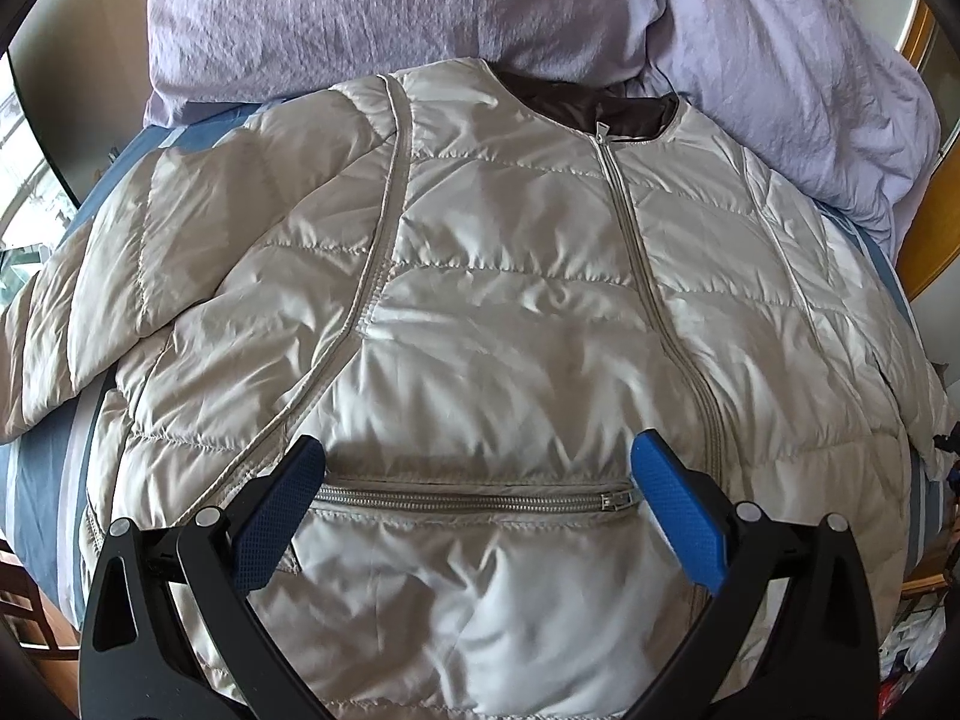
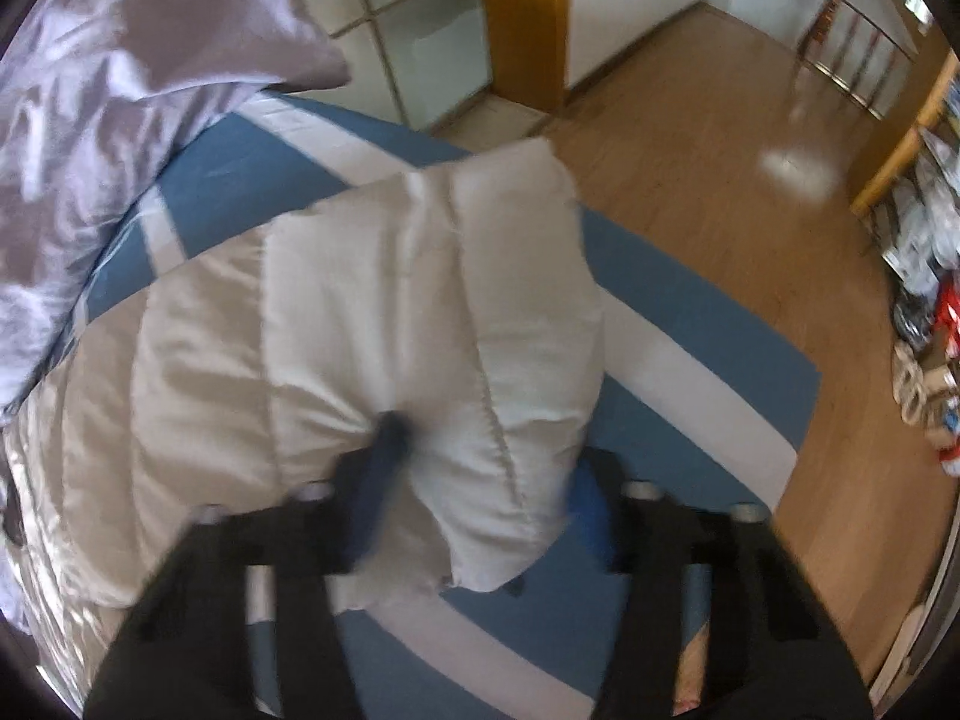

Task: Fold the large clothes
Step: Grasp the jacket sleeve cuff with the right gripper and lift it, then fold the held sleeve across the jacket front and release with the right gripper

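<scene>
Blurring smears the right wrist view, so the right gripper (image 2: 480, 480) shows only as dark shapes at the bottom of the frame, and its blue pads are hard to trace. Between its 2 fingers sits the puffy sleeve (image 2: 432, 324) of the jacket (image 1: 480, 312), bulging around the left finger; the claw looks clenched on that sleeve, though the far pad's contact is partly hidden by the fabric. The sleeve's end reaches toward the upper middle of that frame, over the edge of the bed.

In the left wrist view the left gripper (image 1: 477, 474) stands released at the bottom of the frame, its 2 blue pads spread wide on either side of a pocket zipper (image 1: 474, 501), pointing steeply down at the cloth. Whether its tips touch the fabric cannot be told.

The jacket lies flat, front up and zipped, filling the middle of that frame, on a blue-and-white striped bedsheet (image 2: 690, 324). Beyond its collar, at the top, lies a lilac blanket (image 1: 390, 6). A wood floor (image 2: 720, 192) shows at the upper right of the right wrist view.
</scene>
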`<control>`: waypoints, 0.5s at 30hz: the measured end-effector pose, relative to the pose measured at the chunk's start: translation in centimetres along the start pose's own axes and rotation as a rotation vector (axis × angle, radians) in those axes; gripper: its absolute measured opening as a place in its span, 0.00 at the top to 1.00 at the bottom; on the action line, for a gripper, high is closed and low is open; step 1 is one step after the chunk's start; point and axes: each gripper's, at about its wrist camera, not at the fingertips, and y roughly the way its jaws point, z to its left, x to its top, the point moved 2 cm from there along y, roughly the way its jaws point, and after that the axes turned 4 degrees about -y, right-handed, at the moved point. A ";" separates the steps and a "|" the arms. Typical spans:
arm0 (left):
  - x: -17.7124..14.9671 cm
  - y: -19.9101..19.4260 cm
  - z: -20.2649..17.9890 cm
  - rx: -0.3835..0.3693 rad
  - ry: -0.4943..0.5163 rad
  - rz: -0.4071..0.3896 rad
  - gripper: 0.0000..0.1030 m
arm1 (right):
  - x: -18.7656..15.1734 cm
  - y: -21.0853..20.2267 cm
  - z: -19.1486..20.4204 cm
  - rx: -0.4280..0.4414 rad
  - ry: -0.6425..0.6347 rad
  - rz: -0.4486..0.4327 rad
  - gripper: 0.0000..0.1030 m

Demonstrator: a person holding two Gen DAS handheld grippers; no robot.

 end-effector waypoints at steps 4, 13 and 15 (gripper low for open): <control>0.0 -0.1 0.2 -0.007 -0.007 -0.003 0.01 | -0.5 -2.0 1.5 0.009 -0.030 -0.048 0.80; 0.3 -1.0 1.3 -0.017 -0.015 -0.027 0.01 | -1.0 -9.6 8.6 0.137 -0.183 -0.230 0.81; 0.4 -1.2 1.6 -0.018 -0.018 -0.036 0.01 | -1.8 -11.2 12.1 0.200 -0.242 -0.251 0.81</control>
